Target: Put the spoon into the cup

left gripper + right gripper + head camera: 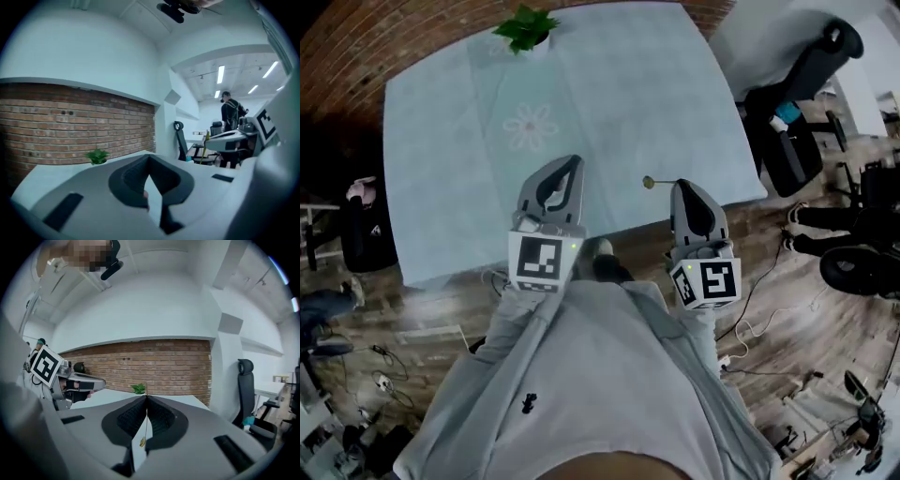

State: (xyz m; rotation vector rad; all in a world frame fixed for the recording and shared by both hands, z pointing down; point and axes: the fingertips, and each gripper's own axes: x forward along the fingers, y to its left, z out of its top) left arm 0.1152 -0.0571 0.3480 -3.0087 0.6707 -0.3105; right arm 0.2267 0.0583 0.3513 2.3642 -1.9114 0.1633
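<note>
A thin spoon with a small gold bowl (648,182) sticks out sideways from the tip of my right gripper (680,184), which is shut on its handle. In the right gripper view the spoon (142,442) lies between the closed jaws of the right gripper (146,397). My left gripper (575,161) hovers over the near edge of the table (609,94), its jaws meeting at the tip with nothing held. The left gripper view shows the left gripper (149,157) the same way. No cup shows in any view.
A small potted plant (527,28) stands at the table's far edge before a brick wall (154,364). A black office chair (806,75) and gear stand to the right. One person (366,225) is at the left. Cables (759,323) lie on the wooden floor.
</note>
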